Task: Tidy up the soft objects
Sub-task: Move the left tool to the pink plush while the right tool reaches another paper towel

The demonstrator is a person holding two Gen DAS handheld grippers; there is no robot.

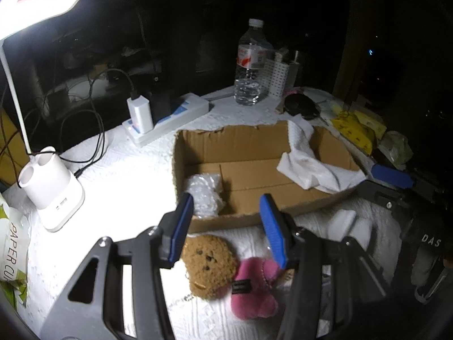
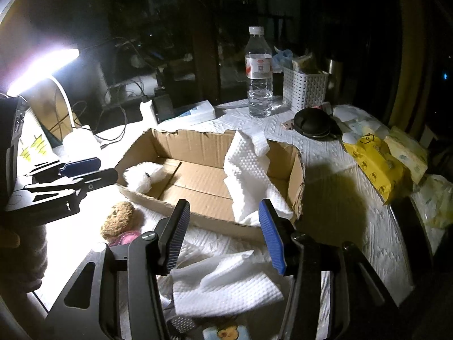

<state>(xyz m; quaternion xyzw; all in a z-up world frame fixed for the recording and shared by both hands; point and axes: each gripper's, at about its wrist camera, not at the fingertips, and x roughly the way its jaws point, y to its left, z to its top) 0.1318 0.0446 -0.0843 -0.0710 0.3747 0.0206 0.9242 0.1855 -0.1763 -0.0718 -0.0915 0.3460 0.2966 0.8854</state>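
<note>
A plush toy with a brown head [image 1: 209, 266] and pink body [image 1: 254, 286] lies on the white cloth just in front of the cardboard box [image 1: 254, 130]. My left gripper [image 1: 226, 198] hovers above the toy, open, with nothing between its blue pads. In the right wrist view the toy [image 2: 119, 221] lies below the left gripper [image 2: 107, 167]. Inside the box [image 2: 198, 138], bubble wrap [image 1: 205, 195] fills the near left corner and a white paper towel [image 2: 249, 170] drapes over the right side. My right gripper [image 2: 223, 204] stands open and empty over loose paper towels [image 2: 226, 286] before the box, and shows in the left wrist view [image 1: 368, 178].
A lit desk lamp [image 1: 53, 195] stands at the left with cables and a power strip [image 1: 170, 121] behind. A water bottle [image 2: 259, 76], white basket [image 2: 305, 87], black case [image 2: 311, 121] and yellow tissue pack [image 2: 376, 164] sit behind and right of the box.
</note>
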